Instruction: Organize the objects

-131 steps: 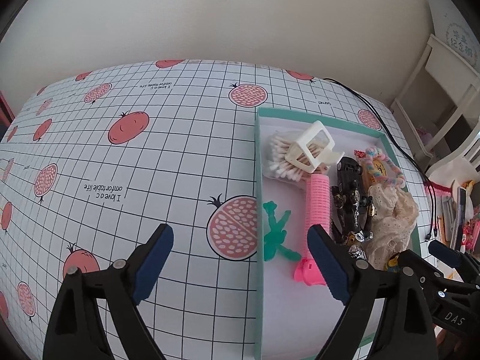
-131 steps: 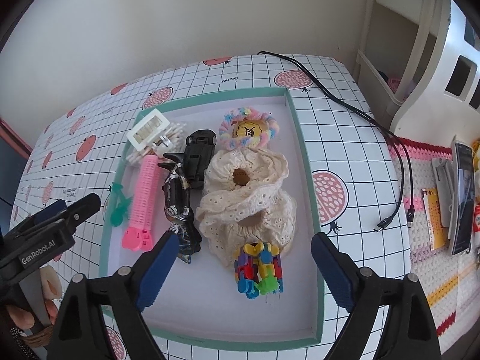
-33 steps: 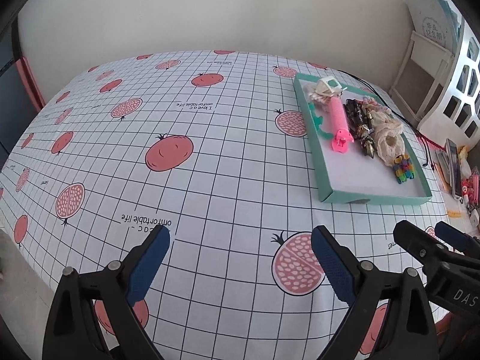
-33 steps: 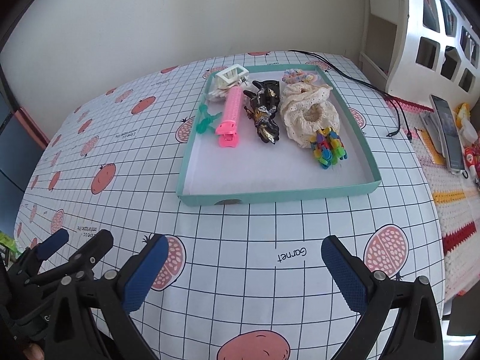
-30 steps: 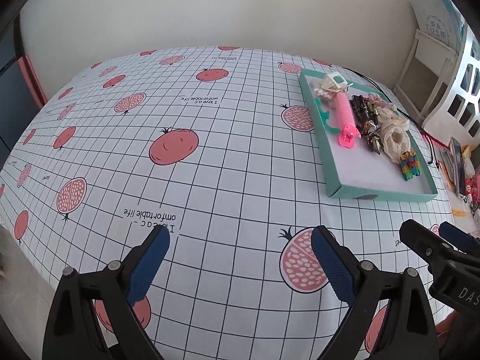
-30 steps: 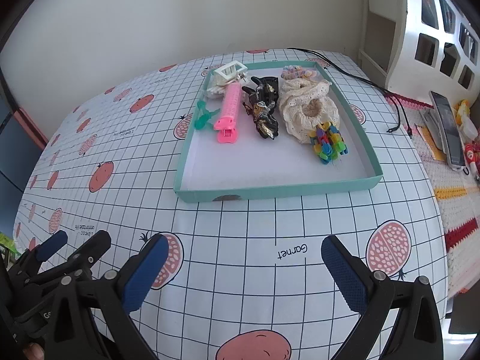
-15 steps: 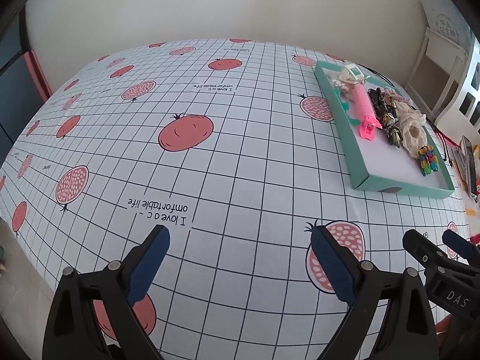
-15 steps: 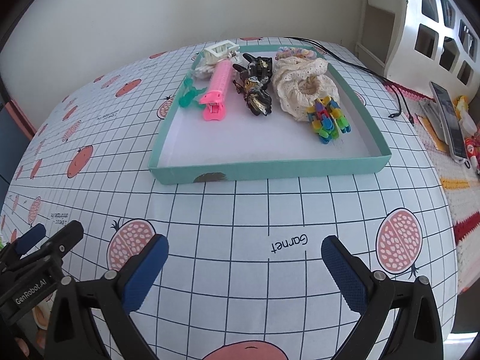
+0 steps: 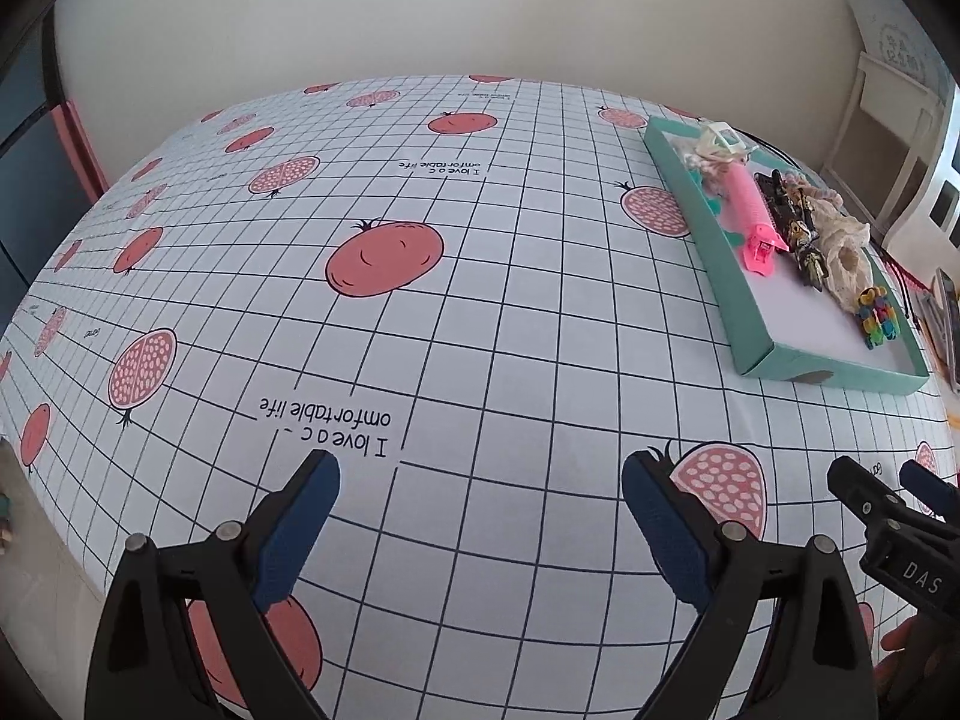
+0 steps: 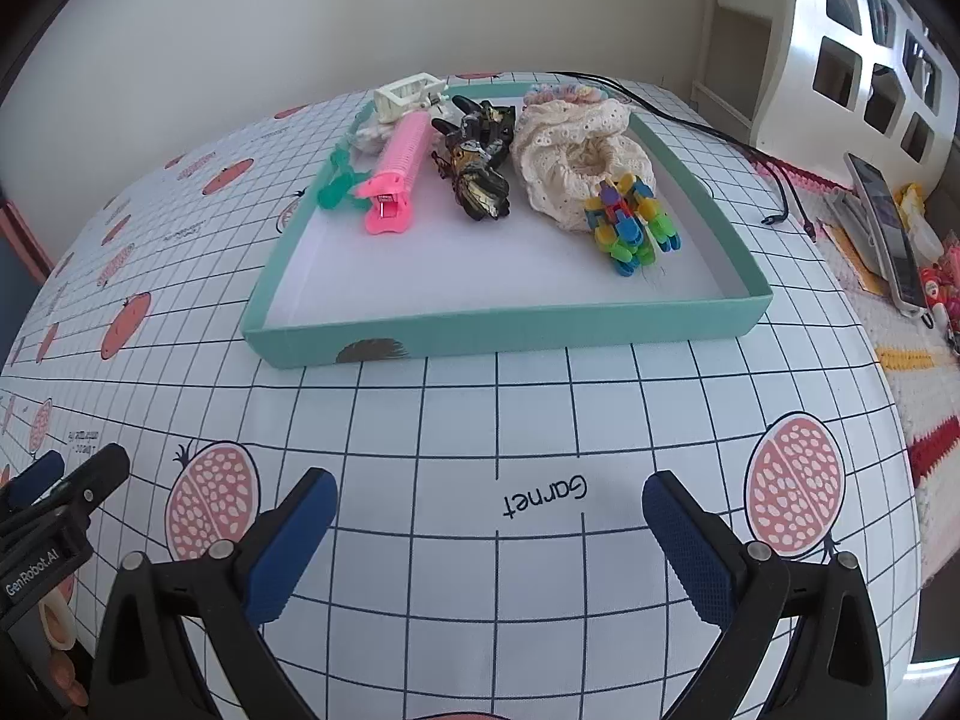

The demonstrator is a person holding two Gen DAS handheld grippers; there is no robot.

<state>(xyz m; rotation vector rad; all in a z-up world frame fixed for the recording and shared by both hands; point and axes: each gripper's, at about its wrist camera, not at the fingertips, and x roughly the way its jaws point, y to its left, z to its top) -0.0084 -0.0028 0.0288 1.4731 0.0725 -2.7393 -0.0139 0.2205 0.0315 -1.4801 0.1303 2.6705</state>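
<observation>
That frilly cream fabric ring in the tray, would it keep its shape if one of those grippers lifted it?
Probably not. The cream lace scrunchie lies in soft, crumpled ruffles, so it would likely sag and fold where pinched. It looks light for its bulk, being thin eyelet fabric. The multicolored clip cluster rests against its front edge, so lifting the scrunchie might drag or topple that.

Both grippers have pulled back from the tray (image 10: 510, 330). 4.4 s ago the left gripper (image 9: 480, 480) hovered at the tray's left wall and the right gripper (image 10: 489, 504) sat right over its contents; now both hang over bare tablecloth (image 9: 420, 360), with the tray well ahead of the right one and far off to the left one's right. Over the last 1 s both views sank lower toward the cloth.
</observation>
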